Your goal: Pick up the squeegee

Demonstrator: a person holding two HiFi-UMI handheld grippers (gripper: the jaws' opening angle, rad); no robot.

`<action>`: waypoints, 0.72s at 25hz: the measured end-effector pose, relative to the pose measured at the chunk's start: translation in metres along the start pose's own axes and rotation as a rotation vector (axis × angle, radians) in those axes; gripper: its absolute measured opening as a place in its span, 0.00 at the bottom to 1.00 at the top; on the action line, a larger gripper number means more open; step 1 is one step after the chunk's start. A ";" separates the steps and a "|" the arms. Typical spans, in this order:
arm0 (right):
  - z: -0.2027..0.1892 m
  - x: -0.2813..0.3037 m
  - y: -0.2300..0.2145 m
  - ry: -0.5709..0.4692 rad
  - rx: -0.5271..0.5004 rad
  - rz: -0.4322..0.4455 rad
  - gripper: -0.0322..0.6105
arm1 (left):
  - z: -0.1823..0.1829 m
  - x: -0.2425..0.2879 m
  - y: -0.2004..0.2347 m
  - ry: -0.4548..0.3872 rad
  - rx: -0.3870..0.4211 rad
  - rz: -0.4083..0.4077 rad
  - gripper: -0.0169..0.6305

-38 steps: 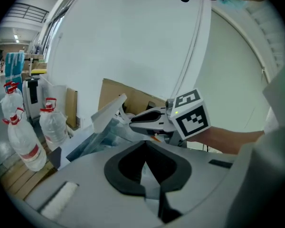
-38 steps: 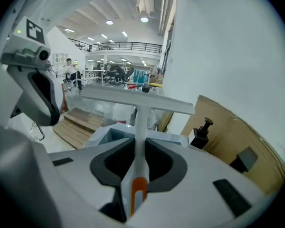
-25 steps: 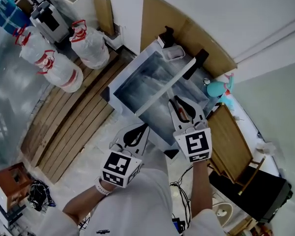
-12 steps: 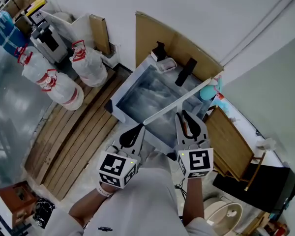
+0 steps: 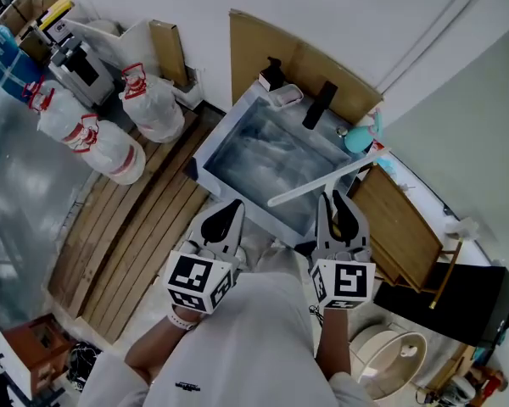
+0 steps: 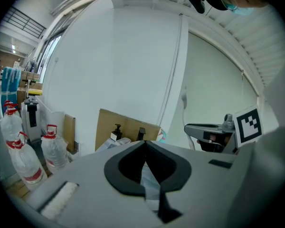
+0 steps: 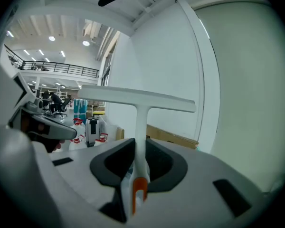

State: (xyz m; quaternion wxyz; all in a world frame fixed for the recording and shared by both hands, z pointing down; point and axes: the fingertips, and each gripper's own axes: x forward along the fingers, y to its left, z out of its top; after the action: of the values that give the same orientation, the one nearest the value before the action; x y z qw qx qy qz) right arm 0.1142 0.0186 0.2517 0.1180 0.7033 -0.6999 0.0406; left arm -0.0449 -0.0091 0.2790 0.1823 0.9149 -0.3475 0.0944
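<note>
The right gripper (image 5: pixel 338 203) has its jaws clenched on the handle of the squeegee (image 5: pixel 327 179). The squeegee is held in the air over the near right corner of the steel basin (image 5: pixel 216 134), touching nothing else. In the right gripper view the white handle stands upright between the pads, and the long blade (image 7: pixel 136 99) lies crosswise above them against bare wall.

The left gripper (image 5: pixel 227 214) hovers just off the basin's near edge with its jaws closed together on nothing (image 6: pixel 145 144).

Along the basin's far edge stand a pump bottle (image 5: pixel 271 73), a soap dish (image 5: pixel 284 97) and a black fixture (image 5: pixel 321 104), backed by a cardboard sheet (image 5: pixel 322 62). A wooden board (image 5: pixel 403 227) flanks the right edge. Water bottles (image 5: pixel 153 104) sit well to the left on wooden slats (image 5: pixel 127 219).
</note>
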 end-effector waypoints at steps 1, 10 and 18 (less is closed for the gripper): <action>-0.001 -0.004 -0.002 -0.004 0.007 -0.015 0.15 | -0.001 -0.002 0.000 -0.001 0.004 0.001 0.02; -0.014 -0.022 -0.011 -0.008 0.037 -0.056 0.15 | -0.008 -0.010 -0.002 -0.005 0.014 0.019 0.02; -0.015 -0.023 -0.011 -0.012 0.058 -0.047 0.15 | -0.005 -0.011 -0.006 -0.005 0.029 0.023 0.02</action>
State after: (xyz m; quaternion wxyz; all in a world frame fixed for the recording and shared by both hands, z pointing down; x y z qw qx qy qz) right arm 0.1262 0.0439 0.2596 0.0945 0.7229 -0.6823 0.0538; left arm -0.0491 0.0038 0.2785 0.1670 0.9136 -0.3571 0.0993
